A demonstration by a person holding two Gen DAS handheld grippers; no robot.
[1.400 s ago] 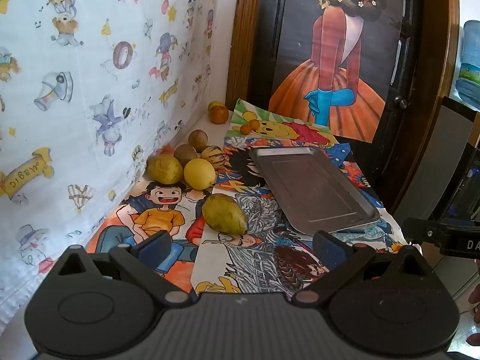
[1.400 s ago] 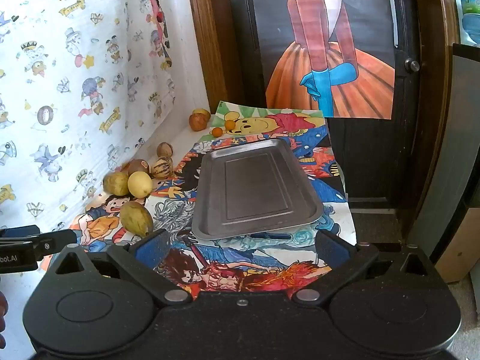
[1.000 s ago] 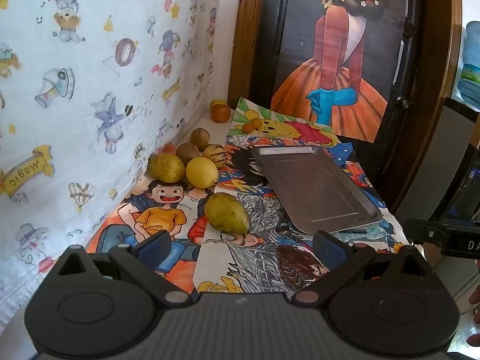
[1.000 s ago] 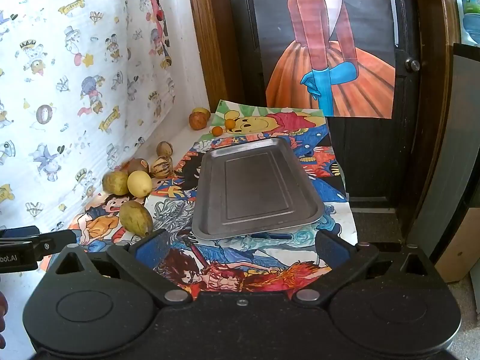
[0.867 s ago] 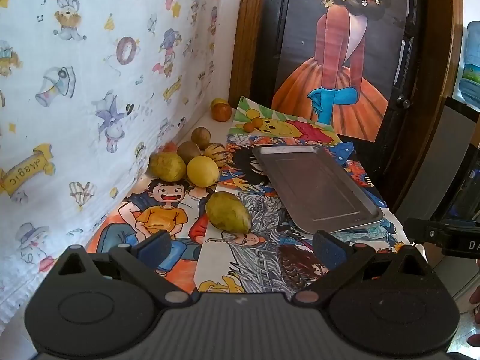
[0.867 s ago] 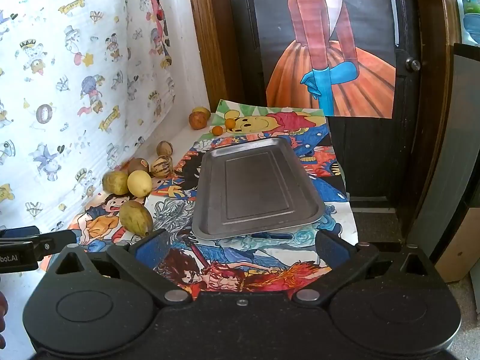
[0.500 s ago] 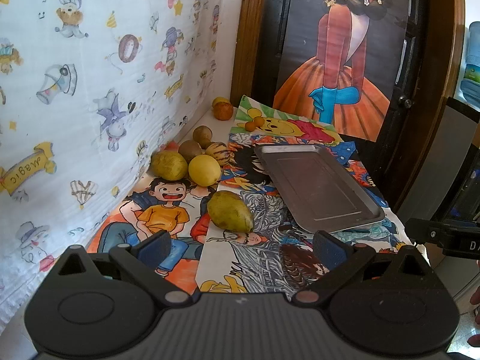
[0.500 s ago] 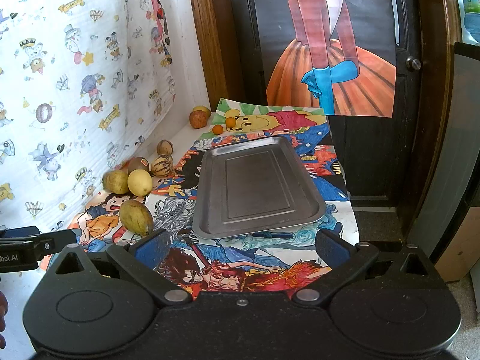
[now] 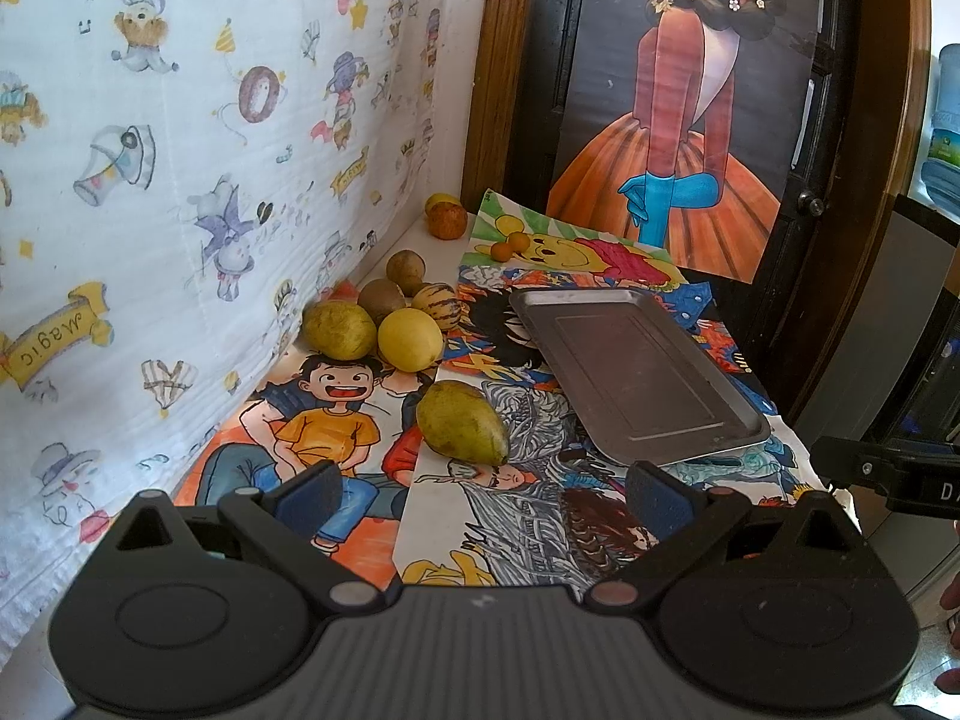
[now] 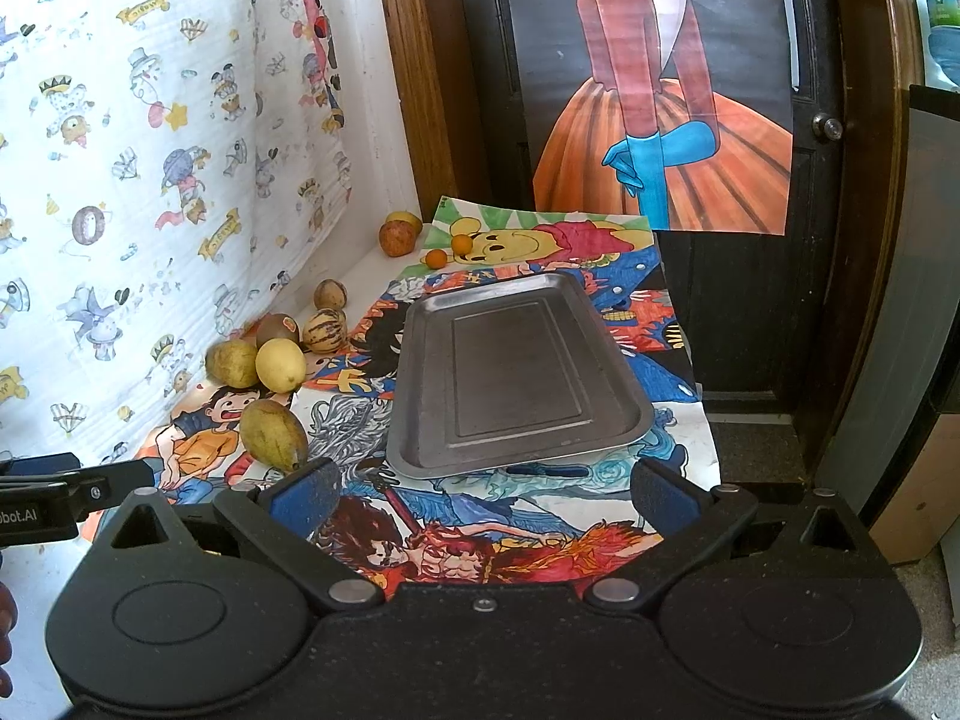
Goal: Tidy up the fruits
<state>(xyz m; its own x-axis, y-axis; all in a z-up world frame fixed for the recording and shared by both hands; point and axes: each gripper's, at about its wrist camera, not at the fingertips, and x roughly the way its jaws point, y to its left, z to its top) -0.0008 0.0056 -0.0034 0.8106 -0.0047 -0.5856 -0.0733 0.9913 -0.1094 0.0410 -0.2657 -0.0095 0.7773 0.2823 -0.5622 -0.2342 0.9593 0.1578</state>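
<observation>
Free room: bare metal tray [image 10: 516,372], open from above; clear strip of bench [image 9: 528,516] in front of the green mango [image 9: 461,429]. Obstacles: cloth-hung wall [image 9: 180,180] close behind the fruit cluster [image 9: 384,324]; dark door [image 10: 750,300] past the tray's far end.

Grey tray [image 10: 420,420], yellow lemon [image 9: 410,339]

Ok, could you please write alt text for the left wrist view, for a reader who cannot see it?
The open left gripper points at a green mango lying on cartoon posters. To its right is an empty metal tray; more fruits lie along the wall.
</observation>
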